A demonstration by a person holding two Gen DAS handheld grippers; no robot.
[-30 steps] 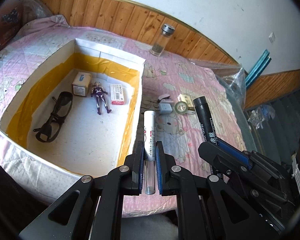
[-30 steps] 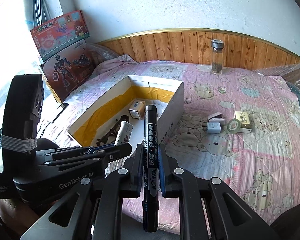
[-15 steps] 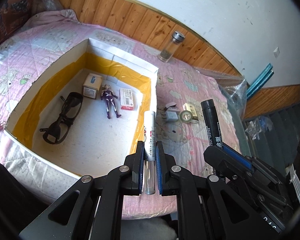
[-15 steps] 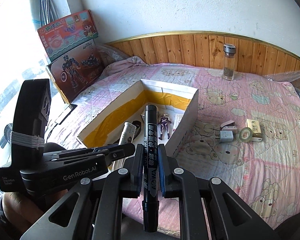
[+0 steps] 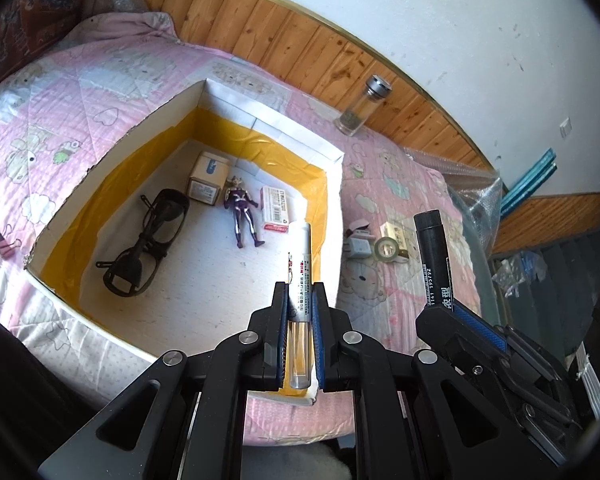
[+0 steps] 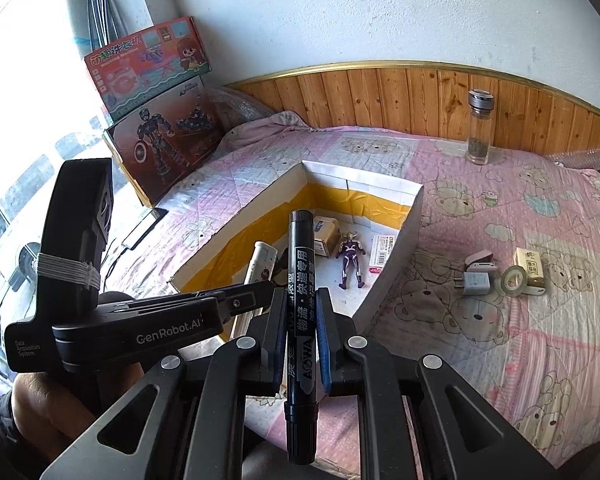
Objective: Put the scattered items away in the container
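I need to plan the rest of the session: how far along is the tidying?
Done: dark sunglasses, purple toy figure and two small cartons lie in the white cardboard box. In hand: left gripper clamps a white pen, right gripper a black marker. Left on the quilt: white plug adapter, tape roll, small yellowish box.

White pen point(image 5: 300, 264) over open box point(image 5: 260, 120); black marker point(image 6: 300, 276) beside it, both clamped.

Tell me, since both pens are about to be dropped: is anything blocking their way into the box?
Nothing visible does. The white pen in the left gripper already hangs over the open box; the black marker in the right gripper faces its bare floor.
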